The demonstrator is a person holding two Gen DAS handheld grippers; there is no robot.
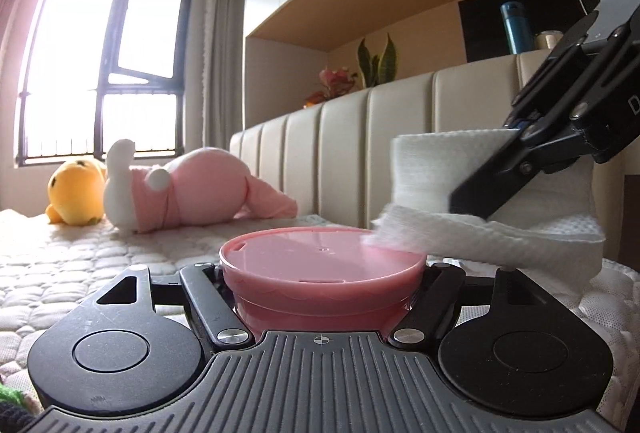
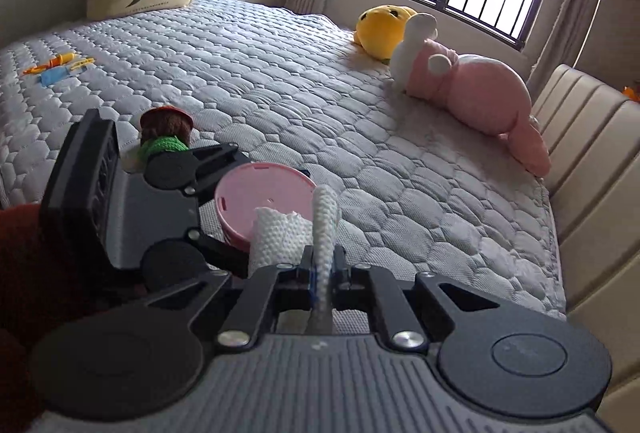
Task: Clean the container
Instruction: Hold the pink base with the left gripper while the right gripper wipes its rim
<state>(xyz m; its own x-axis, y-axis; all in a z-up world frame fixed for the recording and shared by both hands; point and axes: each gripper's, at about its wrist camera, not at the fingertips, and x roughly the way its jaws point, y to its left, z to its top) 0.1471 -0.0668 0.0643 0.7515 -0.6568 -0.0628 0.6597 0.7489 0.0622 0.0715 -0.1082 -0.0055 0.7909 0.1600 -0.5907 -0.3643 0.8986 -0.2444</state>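
The left claw (image 1: pixel 322 275) is clamped around the pink container (image 1: pixel 320 265), steadying it just above the quilted bed (image 2: pixel 320 105) so it cannot slide under a wipe. The right claw (image 2: pixel 323 265) is pinched on a folded white cloth (image 1: pixel 492 201), whose edge touches the container's right rim — ready to rub. Plush toys (image 2: pixel 460 81) lie far off near the window (image 1: pixel 108 73); a padded headboard (image 1: pixel 360 153) runs along the right.

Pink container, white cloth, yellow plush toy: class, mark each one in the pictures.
pink container (image 1: pixel 320 257): left wrist view, on its flat top face.
white cloth (image 1: pixel 480 239): left wrist view, on the folded lower layer.
yellow plush toy (image 2: pixel 380 29): right wrist view, on its rounded body.
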